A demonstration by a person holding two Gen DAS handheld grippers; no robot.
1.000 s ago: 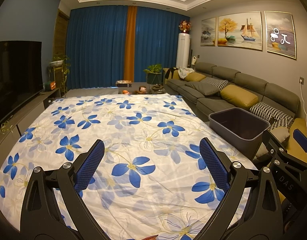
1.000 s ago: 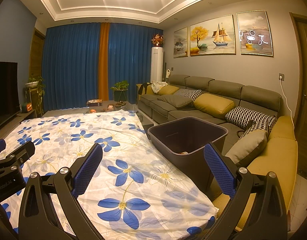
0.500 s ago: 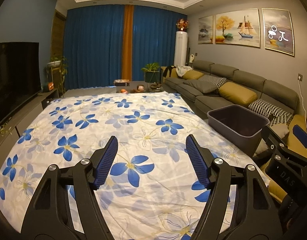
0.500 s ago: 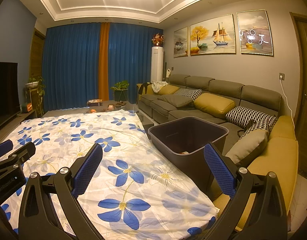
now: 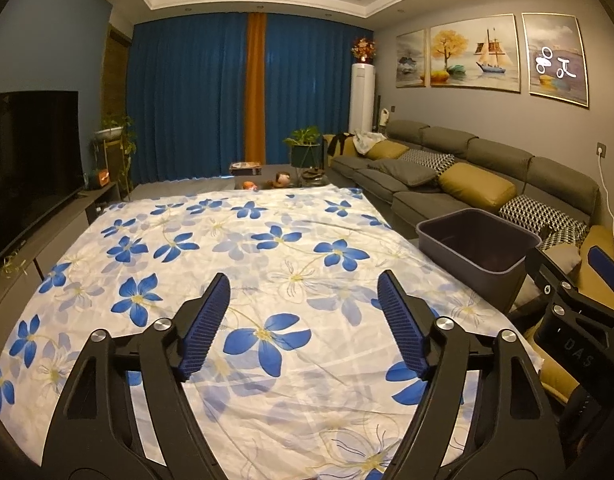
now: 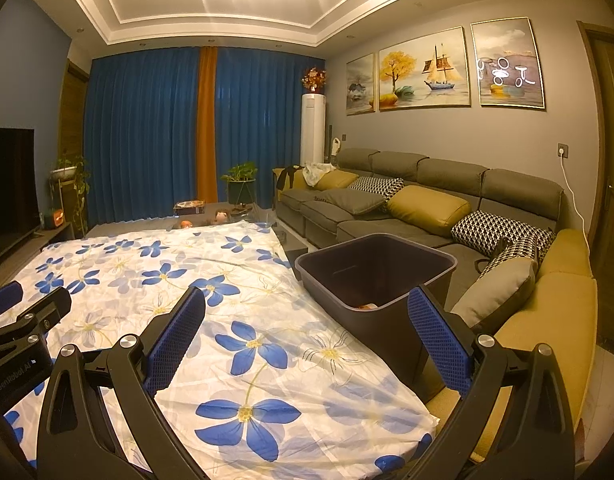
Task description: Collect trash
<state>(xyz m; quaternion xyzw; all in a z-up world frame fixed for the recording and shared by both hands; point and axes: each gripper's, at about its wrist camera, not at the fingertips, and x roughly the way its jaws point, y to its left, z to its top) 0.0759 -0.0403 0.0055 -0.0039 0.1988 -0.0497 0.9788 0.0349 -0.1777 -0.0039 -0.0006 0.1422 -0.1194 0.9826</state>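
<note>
A: Bin contents? Hard to see from here.
B: Dark bin (image 6: 377,270) stands at the right edge of the flowered sheet (image 6: 235,280), against the sofa (image 6: 447,200). Something pale and orange shows low inside (image 6: 365,306), mostly hidden by the near wall; can't identify it. Left view shows the bin (image 5: 477,240) interior as dark only.
A: Writing?
B: "DAS" on the right gripper body in left view; "GenRobot.AI" on the left gripper body in right view, blurred.
A: Bin orientation?
B: Upright, mouth up, long axis running roughly away from the cameras.
A: Grippers?
B: Left gripper (image 5: 303,324) parted, nothing between the pads, above the sheet. Right gripper (image 6: 307,344) spread wide, empty, facing the bin.
</note>
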